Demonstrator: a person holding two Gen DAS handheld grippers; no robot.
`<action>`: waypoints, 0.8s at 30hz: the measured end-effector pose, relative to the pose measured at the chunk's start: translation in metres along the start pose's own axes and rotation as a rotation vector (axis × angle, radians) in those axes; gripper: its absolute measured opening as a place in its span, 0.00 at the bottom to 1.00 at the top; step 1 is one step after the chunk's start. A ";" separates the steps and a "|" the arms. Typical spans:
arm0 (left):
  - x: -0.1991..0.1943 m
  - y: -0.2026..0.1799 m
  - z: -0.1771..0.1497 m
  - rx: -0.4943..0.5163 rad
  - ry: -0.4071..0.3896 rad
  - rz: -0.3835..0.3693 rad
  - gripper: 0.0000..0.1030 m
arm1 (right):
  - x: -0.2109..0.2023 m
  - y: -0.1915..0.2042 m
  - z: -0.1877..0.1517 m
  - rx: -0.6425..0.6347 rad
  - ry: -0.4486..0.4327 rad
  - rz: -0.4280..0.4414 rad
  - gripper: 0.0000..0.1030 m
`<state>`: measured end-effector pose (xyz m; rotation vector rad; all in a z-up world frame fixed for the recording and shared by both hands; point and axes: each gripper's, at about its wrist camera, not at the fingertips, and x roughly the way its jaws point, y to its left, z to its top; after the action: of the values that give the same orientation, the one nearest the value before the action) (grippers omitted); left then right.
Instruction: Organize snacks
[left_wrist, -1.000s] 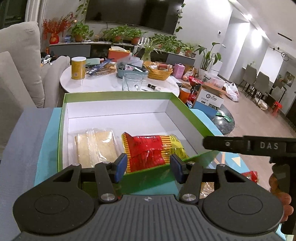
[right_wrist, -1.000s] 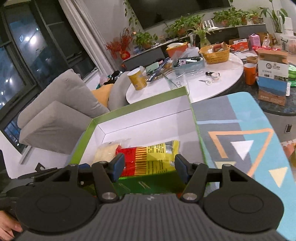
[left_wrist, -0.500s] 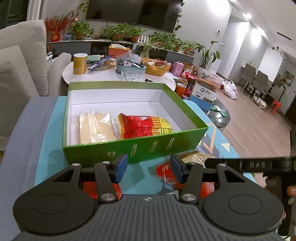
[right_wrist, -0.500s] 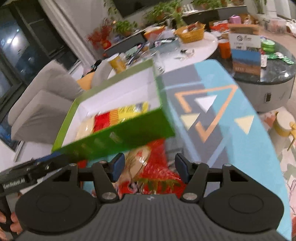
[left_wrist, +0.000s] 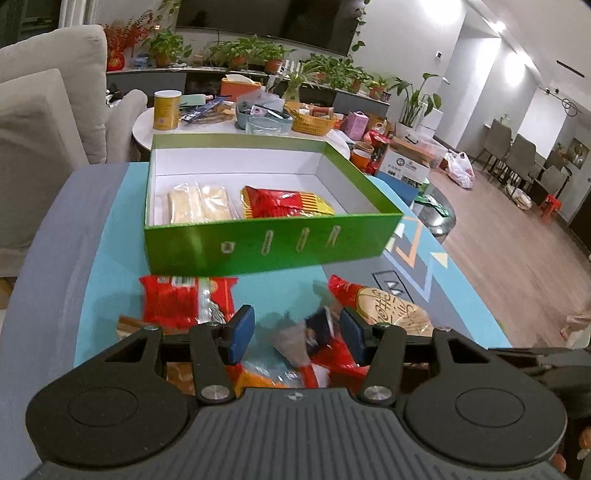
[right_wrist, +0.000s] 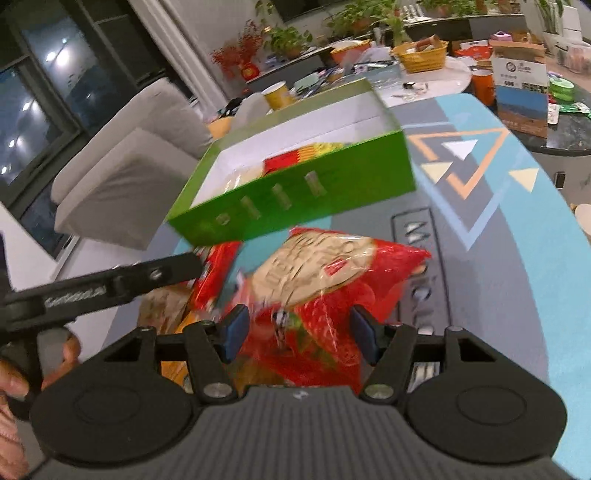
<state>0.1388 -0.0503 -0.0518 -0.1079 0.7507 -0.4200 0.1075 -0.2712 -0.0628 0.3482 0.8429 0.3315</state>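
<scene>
Two grippers are seen, each held over a heap of loose snack packets on a patterned table top. The left gripper (left_wrist: 297, 334) is held part open, its blue pads apart with nothing gripped; crumpled wrappers lie below the gap but are not touched by the pads. At eleven o'clock from it a red packet (left_wrist: 184, 301) lies flat, and at one o'clock a packet of round biscuits (left_wrist: 388, 308) in red wrap is seen, just beside the right pad. The right gripper (right_wrist: 299, 334) is likewise part open and empty, its pads standing either side of the same round-biscuit packet (right_wrist: 325, 269), which lies beneath and beyond them; whether the pads brush the wrap cannot be told, since that view is blurred. At nine o'clock in the right wrist view the left gripper's dark bar and the hand (right_wrist: 22, 373) holding it are visible.

Further out, at twelve o'clock from both grippers, an open green box (left_wrist: 273, 247) with a white inside stands on the table top (left_wrist: 110, 236), just past the heap. Inside it two packets lie side by side: a pale yellow clear-wrapped one (left_wrist: 199, 206) at the left and a red-and-yellow one (left_wrist: 284, 201) at the right. Beyond the box, a round white table (left_wrist: 144, 122) crowded with a yellow can, a basket and containers is seen, with a grey sofa at ten o'clock.
</scene>
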 end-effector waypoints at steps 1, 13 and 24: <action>-0.002 -0.002 -0.002 0.006 0.000 -0.007 0.47 | -0.003 0.000 -0.004 0.002 0.007 0.006 0.58; 0.017 -0.049 0.005 0.122 0.017 -0.101 0.47 | -0.042 -0.044 0.001 0.201 -0.111 -0.077 0.58; 0.047 -0.044 -0.006 0.095 0.091 -0.098 0.57 | -0.025 -0.059 0.001 0.289 -0.080 -0.060 0.58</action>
<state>0.1507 -0.1096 -0.0756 -0.0370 0.8158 -0.5562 0.1015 -0.3340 -0.0706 0.5999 0.8215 0.1382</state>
